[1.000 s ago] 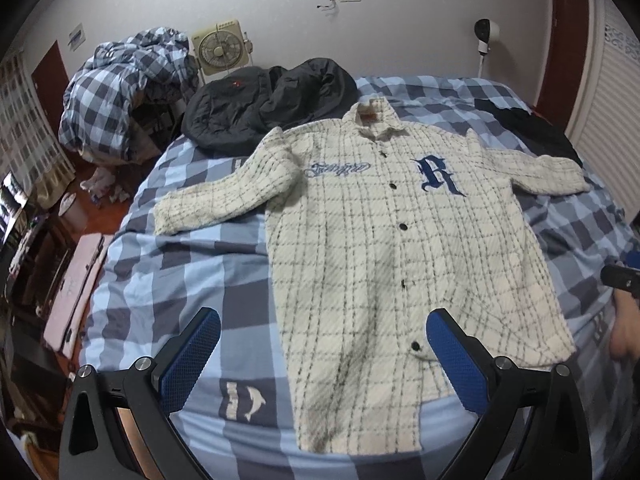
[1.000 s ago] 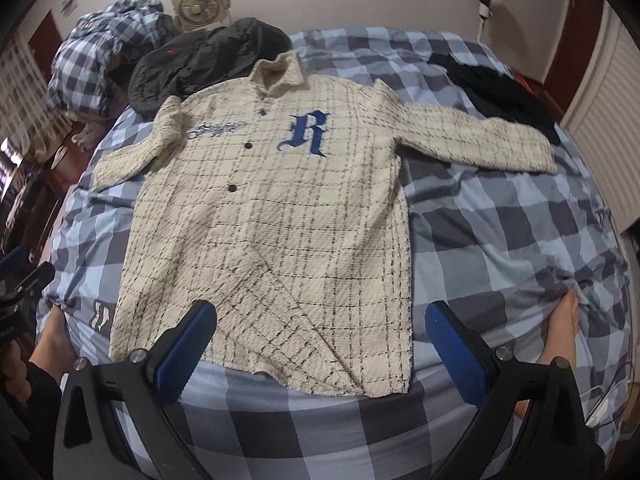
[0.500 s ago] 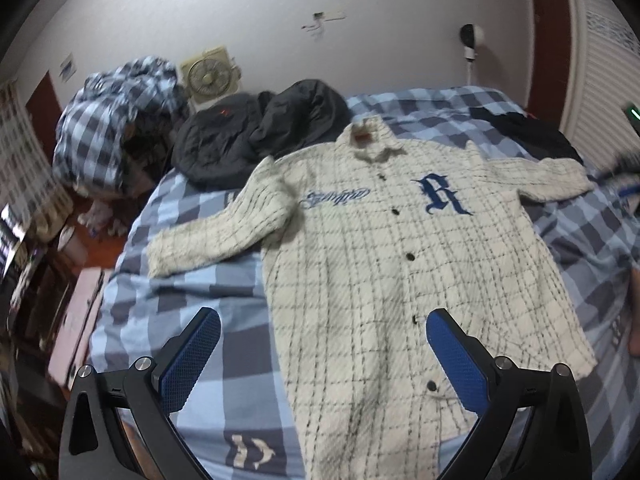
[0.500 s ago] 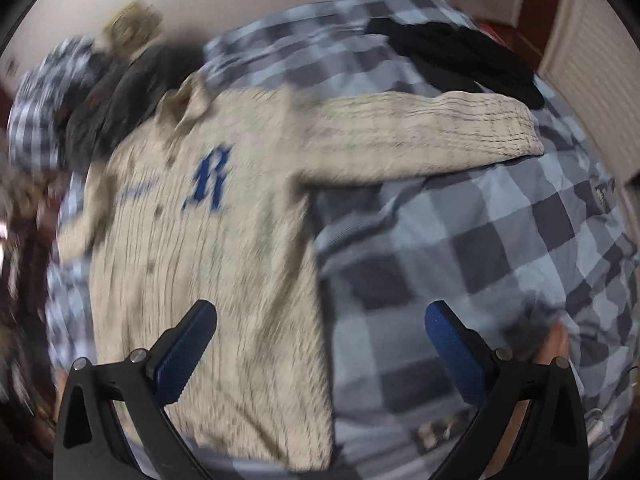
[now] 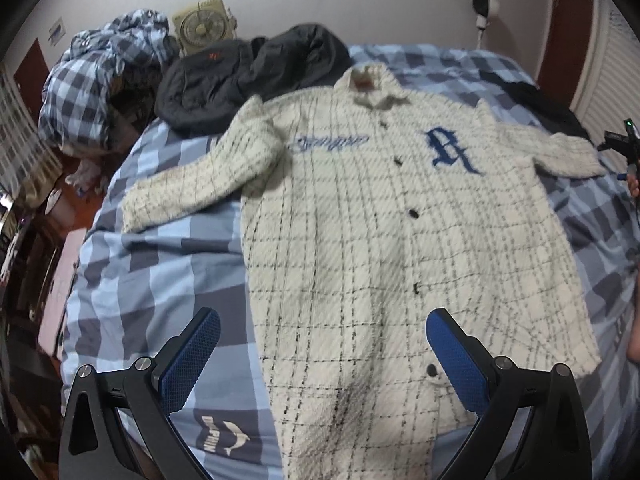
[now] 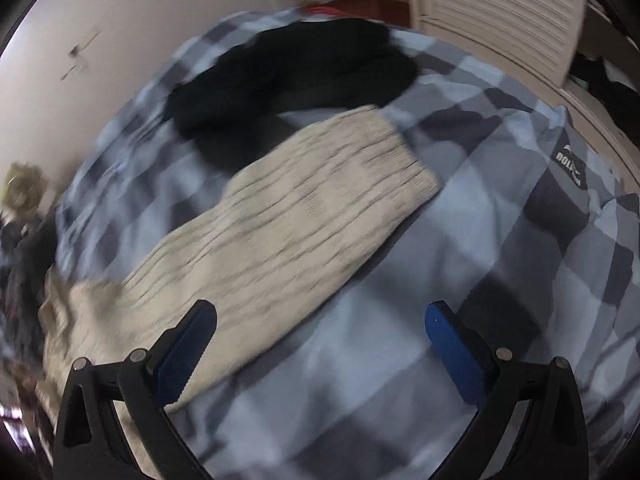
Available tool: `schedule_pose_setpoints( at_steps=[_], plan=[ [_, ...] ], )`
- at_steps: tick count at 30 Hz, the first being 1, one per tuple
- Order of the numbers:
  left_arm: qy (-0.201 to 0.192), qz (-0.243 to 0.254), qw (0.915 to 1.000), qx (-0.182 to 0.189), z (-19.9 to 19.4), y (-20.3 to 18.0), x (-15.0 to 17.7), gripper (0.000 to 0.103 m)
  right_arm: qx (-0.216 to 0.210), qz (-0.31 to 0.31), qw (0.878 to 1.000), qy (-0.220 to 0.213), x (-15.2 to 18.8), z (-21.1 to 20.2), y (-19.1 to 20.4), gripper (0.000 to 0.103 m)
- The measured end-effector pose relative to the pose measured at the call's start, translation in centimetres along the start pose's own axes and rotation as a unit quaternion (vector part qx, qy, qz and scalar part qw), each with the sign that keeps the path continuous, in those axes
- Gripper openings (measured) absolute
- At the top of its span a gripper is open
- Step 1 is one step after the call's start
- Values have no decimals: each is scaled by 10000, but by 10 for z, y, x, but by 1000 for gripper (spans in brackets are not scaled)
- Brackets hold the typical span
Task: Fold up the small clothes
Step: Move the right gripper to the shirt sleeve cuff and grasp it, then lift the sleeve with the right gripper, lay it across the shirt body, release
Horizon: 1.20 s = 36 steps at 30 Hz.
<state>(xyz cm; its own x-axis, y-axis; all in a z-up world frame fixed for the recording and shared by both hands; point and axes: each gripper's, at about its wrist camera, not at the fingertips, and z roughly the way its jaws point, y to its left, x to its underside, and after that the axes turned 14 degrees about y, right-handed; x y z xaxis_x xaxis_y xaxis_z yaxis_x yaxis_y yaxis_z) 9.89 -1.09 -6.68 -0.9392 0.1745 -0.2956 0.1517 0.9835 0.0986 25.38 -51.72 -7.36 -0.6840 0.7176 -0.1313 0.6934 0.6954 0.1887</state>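
Observation:
A cream checked button shirt (image 5: 380,232) with a blue letter R lies flat, face up, on the blue checked bed (image 5: 160,256), both sleeves spread out. My left gripper (image 5: 320,344) is open and empty, above the shirt's lower hem. My right gripper (image 6: 320,340) is open and empty, close above the shirt's right sleeve (image 6: 280,216), whose cuff points to the upper right. The right gripper also shows at the far right edge of the left wrist view (image 5: 624,144).
A dark jacket (image 5: 248,76) lies at the bed's head. A checked quilt pile (image 5: 100,80) and a small fan (image 5: 202,26) are at the back left. A black garment (image 6: 296,76) lies just beyond the right cuff. A louvred door (image 6: 500,12) stands to the right.
My right gripper has swung right and forward, from above the hem to over the right sleeve. My left gripper has moved a little closer over the shirt. Both stayed open.

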Motion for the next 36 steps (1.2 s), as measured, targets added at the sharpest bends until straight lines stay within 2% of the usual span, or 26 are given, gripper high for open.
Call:
schedule_pose_setpoints(
  at_steps=[3,8,10,11,13,14,15,16,18,25,30,36],
  plan=[
    [131,-14,9998,-152,15,-2,-7,103,368,75,9991,-176,-17,13,-6,102],
    [435,-39,9988,-230,37,-10,-17,103,373,-25,9986,-373,-35,26,-9,102],
    [459,10,9986,-262,40,-15,-20,103,441,88,9975,-547,-42,31,-12,95],
    [450,31,9985,-300,40,-16,-20,103,447,109,9973,-574,-44,33,-11,86],
    [436,78,9985,-336,41,-20,-21,103,611,72,9966,-546,-52,40,-9,59],
    [436,111,9983,-363,42,-22,-21,103,794,36,9953,-560,-53,41,-8,40],
    [427,155,9982,-393,42,-24,-20,103,981,-11,9933,-608,-55,41,-7,27],
    [426,181,9982,-392,42,-25,-20,103,1111,-73,9914,-684,-55,39,-5,19],
    [405,225,9982,-387,39,-26,-20,103,1182,-265,9897,-763,-52,31,-2,12],
    [130,50,9997,-209,9,-6,-9,103,1087,-480,9815,-1503,-26,-56,28,10],
    [211,-127,9997,-50,-6,13,2,103,1138,-868,9707,-1929,2,-119,82,10],
    [-104,-345,9993,45,-33,40,16,103,1294,-1210,9560,-2339,30,-150,144,9]
  ],
)
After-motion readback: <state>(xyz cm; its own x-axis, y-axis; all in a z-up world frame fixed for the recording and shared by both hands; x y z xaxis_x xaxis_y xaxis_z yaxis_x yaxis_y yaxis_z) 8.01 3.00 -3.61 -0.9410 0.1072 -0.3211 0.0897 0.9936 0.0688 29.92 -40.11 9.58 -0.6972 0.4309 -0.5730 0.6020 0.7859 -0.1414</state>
